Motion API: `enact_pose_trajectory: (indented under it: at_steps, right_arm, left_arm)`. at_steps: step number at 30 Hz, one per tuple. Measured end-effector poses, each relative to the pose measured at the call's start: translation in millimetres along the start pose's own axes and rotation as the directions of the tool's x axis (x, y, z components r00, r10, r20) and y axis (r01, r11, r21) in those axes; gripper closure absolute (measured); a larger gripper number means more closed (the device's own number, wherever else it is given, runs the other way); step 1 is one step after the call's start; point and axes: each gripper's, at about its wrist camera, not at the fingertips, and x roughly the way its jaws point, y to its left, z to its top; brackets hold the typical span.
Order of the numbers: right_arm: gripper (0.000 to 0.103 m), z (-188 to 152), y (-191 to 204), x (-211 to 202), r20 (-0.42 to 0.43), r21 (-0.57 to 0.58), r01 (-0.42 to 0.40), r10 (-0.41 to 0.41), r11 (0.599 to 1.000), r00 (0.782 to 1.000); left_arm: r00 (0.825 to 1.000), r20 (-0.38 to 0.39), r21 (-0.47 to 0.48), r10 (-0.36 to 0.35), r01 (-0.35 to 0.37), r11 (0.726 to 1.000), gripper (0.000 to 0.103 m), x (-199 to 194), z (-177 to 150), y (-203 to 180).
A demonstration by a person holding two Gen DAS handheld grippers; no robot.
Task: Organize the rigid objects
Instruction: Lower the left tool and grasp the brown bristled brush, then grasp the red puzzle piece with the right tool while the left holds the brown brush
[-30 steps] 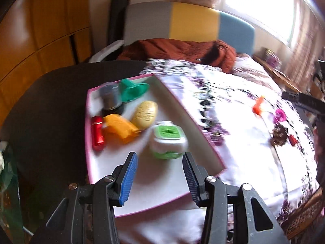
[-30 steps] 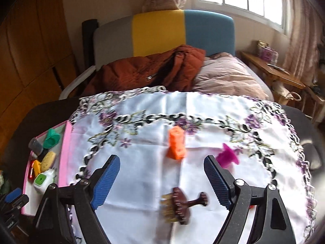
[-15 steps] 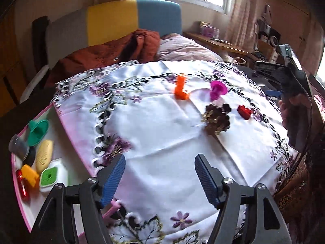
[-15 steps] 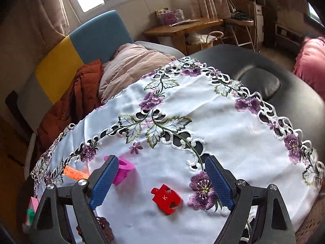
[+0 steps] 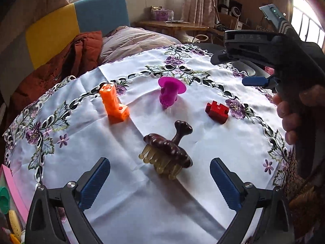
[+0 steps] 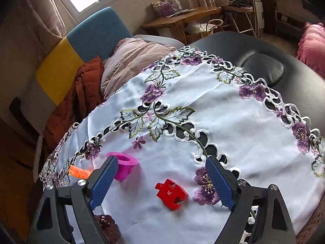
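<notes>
Swung away from the pink tray (image 5: 15,191), the left gripper (image 5: 160,181) now hovers with jaws opening around nothing, just short of the brown brush (image 5: 168,152) on the tablecloth (image 5: 142,203). Right gripper (image 6: 161,180) stands apart above the red puzzle piece (image 6: 171,193).

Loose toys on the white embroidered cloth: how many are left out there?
4. The orange block far left, the magenta piece behind centre, the red puzzle piece right, and the brown brush nearest, ahead of the opening left gripper. None appears hidden.
</notes>
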Motion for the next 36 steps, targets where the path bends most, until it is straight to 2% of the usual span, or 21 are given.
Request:
enact_pose_trajectory:
  at_steps: [5,7,8,9,13,19,25,33,36]
  right_arm:
    - [0.014,0,-1,4,-0.021,0.011,-0.01,0.01,1.0,1.0]
    - [0.014,0,-1,5,-0.024,0.012,-0.008,0.009,1.0,1.0]
    - [0.014,0,-1,6,-0.027,0.012,-0.011,0.011,1.0,1.0]
    - [0.014,0,-1,6,-0.028,0.011,-0.013,0.013,1.0,1.0]
    - [0.014,1,-2,7,-0.027,0.008,-0.007,0.007,1.0,1.0]
    - [0.014,3,-12,5,-0.019,0.058,-0.002,0.003,0.998,1.0]
    - [0.014,2,-17,14,-0.064,0.082,0.018,-0.013,0.996,0.998]
    - [0.014,-12,-2,42,-0.205,-0.051,0.068,-0.077,0.996,0.976]
    - [0.015,-16,5,47,-0.214,-0.121,0.096,-0.121,0.988,0.969]
  left_arm:
    - [1.0,-0.025,0.018,0.006,-0.006,1.0,0.002,28,14,-4]
    - [0.999,-0.04,0.006,-0.003,0.004,1.0,0.007,37,17,-2]
    - [0.999,-0.044,-0.009,-0.022,0.021,1.0,0.025,41,17,-1]
    - [0.998,-0.053,-0.034,-0.042,0.04,0.999,0.046,45,17,2]
    - [0.997,-0.017,-0.108,-0.079,0.077,0.991,0.053,40,6,9]
    - [0.998,0.018,-0.211,-0.054,0.057,0.976,0.055,7,-30,28]
    - [0.998,0.049,-0.294,-0.051,0.063,0.954,0.057,-24,-68,38]
    - [0.998,0.054,-0.31,-0.027,0.043,0.95,0.057,-37,-84,42]
    - [0.998,0.057,-0.32,-0.031,0.048,0.946,0.057,-39,-88,44]
